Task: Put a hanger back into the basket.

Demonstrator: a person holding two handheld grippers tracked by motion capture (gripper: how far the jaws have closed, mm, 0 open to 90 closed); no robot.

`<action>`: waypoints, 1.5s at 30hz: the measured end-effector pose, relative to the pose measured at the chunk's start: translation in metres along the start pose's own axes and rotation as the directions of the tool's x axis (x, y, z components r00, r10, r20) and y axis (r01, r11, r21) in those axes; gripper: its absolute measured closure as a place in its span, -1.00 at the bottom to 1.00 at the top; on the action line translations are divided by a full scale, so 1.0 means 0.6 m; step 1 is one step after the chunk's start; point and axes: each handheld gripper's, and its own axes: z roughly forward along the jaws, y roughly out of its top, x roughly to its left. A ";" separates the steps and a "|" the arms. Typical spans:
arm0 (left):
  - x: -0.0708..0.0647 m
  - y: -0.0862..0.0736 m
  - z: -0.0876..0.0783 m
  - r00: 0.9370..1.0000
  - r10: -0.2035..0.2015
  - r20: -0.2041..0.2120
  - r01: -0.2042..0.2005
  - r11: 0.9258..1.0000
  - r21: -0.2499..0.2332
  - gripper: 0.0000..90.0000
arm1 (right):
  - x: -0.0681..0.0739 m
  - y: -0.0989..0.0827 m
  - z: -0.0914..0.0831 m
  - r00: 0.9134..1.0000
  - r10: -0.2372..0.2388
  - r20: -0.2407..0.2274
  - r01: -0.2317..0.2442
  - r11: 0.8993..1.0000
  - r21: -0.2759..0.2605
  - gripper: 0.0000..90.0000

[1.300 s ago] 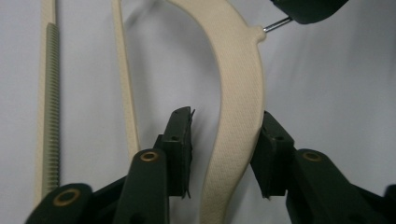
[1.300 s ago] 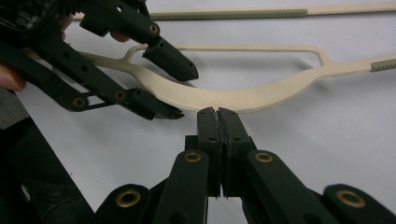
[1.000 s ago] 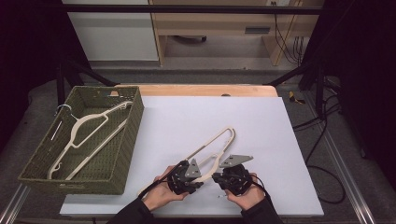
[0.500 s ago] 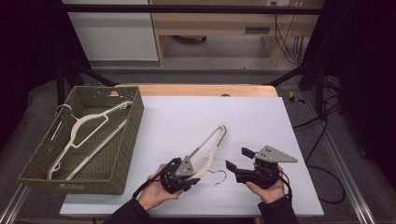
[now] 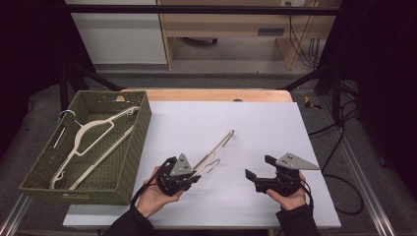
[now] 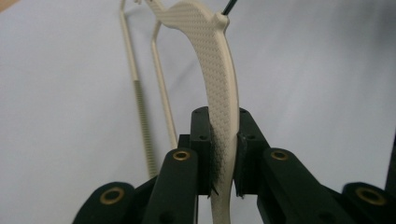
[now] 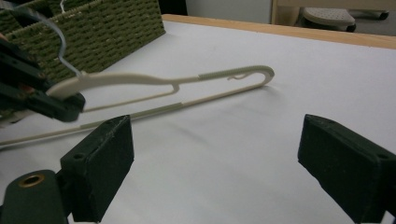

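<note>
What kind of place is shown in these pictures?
Probably a lab or recording workspace: a white-topped work table inside a black metal frame, loose black cables on the floor behind, and a black hand-held gripper clamping a cream plastic hanger.

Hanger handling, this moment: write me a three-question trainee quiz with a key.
1. True or false: the left tongs are shut on the cream hanger.
2. What do the right tongs hold? A) the hanger B) nothing C) the basket rim
3. What lies inside the green basket?

Key: 1 true; the pads pinch the hanger's arm. 2 B; they stand open above the white tabletop, having just been opening. 3 another cream hanger.
</note>
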 end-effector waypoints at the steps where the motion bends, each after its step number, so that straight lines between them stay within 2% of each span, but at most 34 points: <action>1: 0.004 -0.001 -0.003 1.000 -0.011 -0.010 0.011 1.000 -0.006 0.81 | -0.002 -0.001 0.000 1.000 -0.005 0.005 0.005 1.000 0.000 -0.75; 4: 0.017 -0.002 -0.013 0.998 -0.041 -0.052 0.040 0.999 -0.021 0.85 | -0.006 -0.004 -0.001 1.000 -0.002 0.018 0.003 1.000 -0.006 -0.74; 8: 0.035 -0.008 -0.025 0.994 -0.084 -0.075 0.081 0.996 -0.037 0.88 | -0.010 -0.005 -0.001 1.000 -0.004 0.031 0.005 1.000 -0.011 -0.75; 9: 0.039 -0.009 -0.028 0.993 -0.084 -0.082 0.080 0.996 -0.045 0.90 | -0.010 -0.006 -0.001 0.999 -0.005 0.033 0.006 1.000 -0.010 -0.75; 12: 0.048 -0.011 -0.040 0.992 -0.109 -0.063 0.104 0.992 -0.070 0.91 | -0.012 -0.007 -0.002 0.999 -0.011 0.038 0.011 1.000 -0.006 -0.75; 15: 0.050 -0.008 -0.053 0.991 -0.117 -0.062 0.111 0.989 -0.093 0.91 | -0.013 -0.007 -0.004 0.999 -0.020 0.038 0.020 1.000 -0.009 -0.77; 18: 0.050 -0.002 -0.072 0.991 -0.118 -0.056 0.111 0.986 -0.121 0.91 | -0.015 -0.007 -0.006 0.999 -0.031 0.035 0.032 0.999 -0.019 -0.82; 23: 0.046 0.013 -0.117 0.991 -0.122 -0.053 0.110 0.976 -0.186 0.91 | -0.017 -0.007 -0.010 0.999 -0.032 0.042 0.033 0.999 -0.030 -0.83; 31: 0.054 0.039 -0.186 0.992 -0.108 -0.072 0.089 0.969 -0.229 0.91 | -0.023 -0.007 -0.013 0.998 -0.025 0.054 0.027 0.999 -0.032 -0.83; 34: 0.062 0.046 -0.212 0.991 -0.109 -0.079 0.087 0.966 -0.245 0.91 | -0.025 -0.007 -0.014 0.998 -0.033 0.056 0.035 0.999 -0.031 -0.84; 38: 0.079 0.052 -0.245 0.992 -0.095 -0.089 0.070 0.965 -0.252 0.91 | -0.026 -0.006 -0.014 0.998 -0.029 0.060 0.031 0.999 -0.035 -0.84; 45: 0.129 0.051 -0.295 0.988 -0.120 -0.097 0.090 0.958 -0.271 0.91 | -0.025 -0.006 -0.016 0.998 -0.036 0.058 0.038 0.999 -0.037 -0.86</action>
